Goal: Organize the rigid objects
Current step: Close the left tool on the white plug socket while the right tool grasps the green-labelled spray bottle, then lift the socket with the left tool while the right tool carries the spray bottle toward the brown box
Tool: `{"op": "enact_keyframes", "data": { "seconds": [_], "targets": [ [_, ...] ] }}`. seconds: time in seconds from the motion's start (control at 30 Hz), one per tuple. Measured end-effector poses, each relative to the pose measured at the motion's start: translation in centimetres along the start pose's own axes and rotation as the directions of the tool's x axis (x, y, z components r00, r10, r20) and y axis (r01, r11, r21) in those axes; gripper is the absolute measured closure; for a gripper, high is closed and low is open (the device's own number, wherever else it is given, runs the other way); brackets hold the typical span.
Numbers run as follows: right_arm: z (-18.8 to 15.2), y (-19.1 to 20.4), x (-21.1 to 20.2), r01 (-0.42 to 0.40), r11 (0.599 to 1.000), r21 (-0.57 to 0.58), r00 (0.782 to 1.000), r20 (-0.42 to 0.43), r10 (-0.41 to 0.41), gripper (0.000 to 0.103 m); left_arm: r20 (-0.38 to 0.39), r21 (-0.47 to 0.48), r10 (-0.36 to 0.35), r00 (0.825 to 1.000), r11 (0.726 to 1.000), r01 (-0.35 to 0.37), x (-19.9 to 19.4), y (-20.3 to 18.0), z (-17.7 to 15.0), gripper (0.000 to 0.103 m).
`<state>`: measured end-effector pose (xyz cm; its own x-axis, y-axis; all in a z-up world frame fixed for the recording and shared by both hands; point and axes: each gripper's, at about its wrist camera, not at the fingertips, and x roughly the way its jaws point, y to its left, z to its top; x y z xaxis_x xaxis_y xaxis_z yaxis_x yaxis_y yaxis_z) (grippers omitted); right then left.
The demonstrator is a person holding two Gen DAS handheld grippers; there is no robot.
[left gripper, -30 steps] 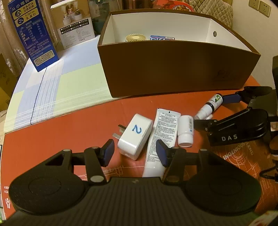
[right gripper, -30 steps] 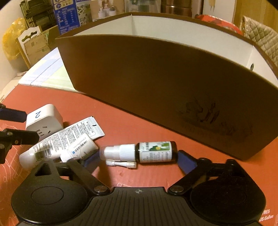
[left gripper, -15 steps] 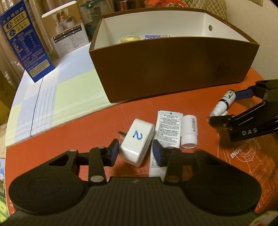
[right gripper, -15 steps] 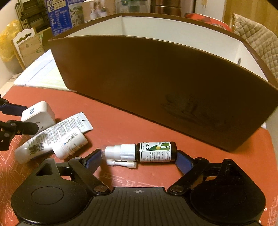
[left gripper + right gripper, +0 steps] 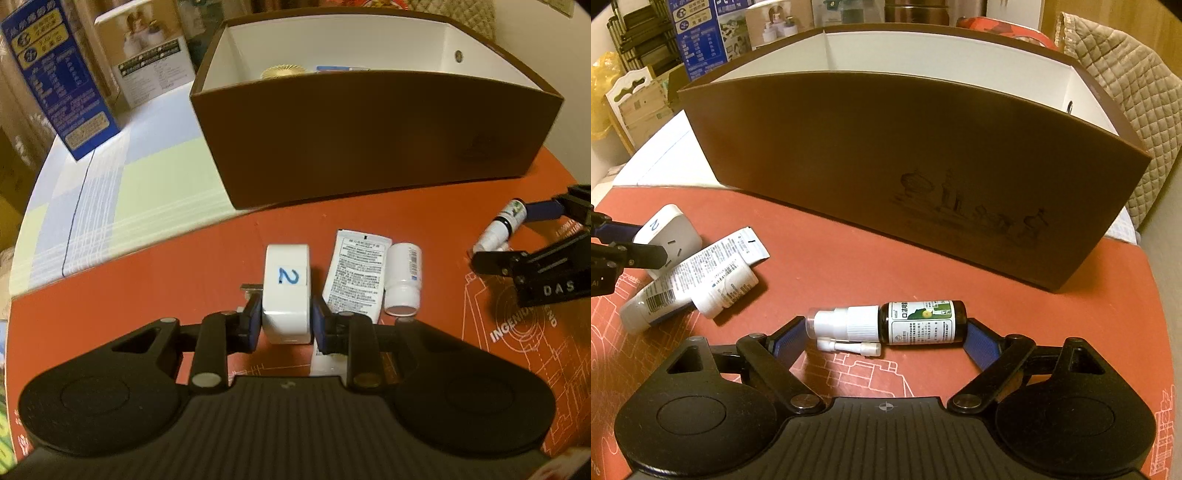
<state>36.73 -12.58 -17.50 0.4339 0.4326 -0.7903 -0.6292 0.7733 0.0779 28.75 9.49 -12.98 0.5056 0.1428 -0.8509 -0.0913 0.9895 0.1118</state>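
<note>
The left gripper (image 5: pixel 284 322) has its jaws pressed against both sides of the white plug adapter (image 5: pixel 286 291), which bears a blue handwritten "2" on top and shows metal prongs on its left side; the adapter sits on the red counter (image 5: pixel 147 280). Just right of it lies a white tube (image 5: pixel 356 275) printed with small text, its cap end passing under the gripper's right finger, and touching the tube's right side lies a small white bottle (image 5: pixel 403 280).

The right gripper (image 5: pixel 886 338) has its jaws set wide, a blue pad at each end of the spray bottle (image 5: pixel 890 323). The bottle lies on its side across the gap, dark body with a green-and-white label toward the right pad, white pump head toward the left. Whether the pads actually press on it cannot be told. A thin white nozzle (image 5: pixel 849 346) lies just in front of the pump head.

Beyond both grippers stands a large brown box (image 5: pixel 886 155) with white inner walls, open at the top. From the left wrist view a gold ribbed disc (image 5: pixel 282 71) peeks above its near wall. Left of the box a pale checked cloth (image 5: pixel 122 199) covers the counter, with a blue carton (image 5: pixel 59 74) standing on it.
</note>
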Motion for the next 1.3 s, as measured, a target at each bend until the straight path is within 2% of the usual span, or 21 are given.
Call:
{"op": "enact_keyframes", "data": {
  "seconds": [0.53, 1.3],
  "targets": [
    [0.1, -0.2, 0.4, -0.004, 1.000, -0.001, 1.000, -0.009, 0.004, 0.017, 0.008, 0.050, 0.018, 1.000, 0.999, -0.019, 0.0, -0.8, 0.1, 0.079],
    [-0.1, -0.5, -1.5, -0.022, 1.000, 0.011, 1.000, 0.014, 0.022, 0.017, 0.024, 0.007, 0.018, 1.000, 1.000, -0.018, -3.4, 0.6, -1.3, 0.080]
  ]
}}
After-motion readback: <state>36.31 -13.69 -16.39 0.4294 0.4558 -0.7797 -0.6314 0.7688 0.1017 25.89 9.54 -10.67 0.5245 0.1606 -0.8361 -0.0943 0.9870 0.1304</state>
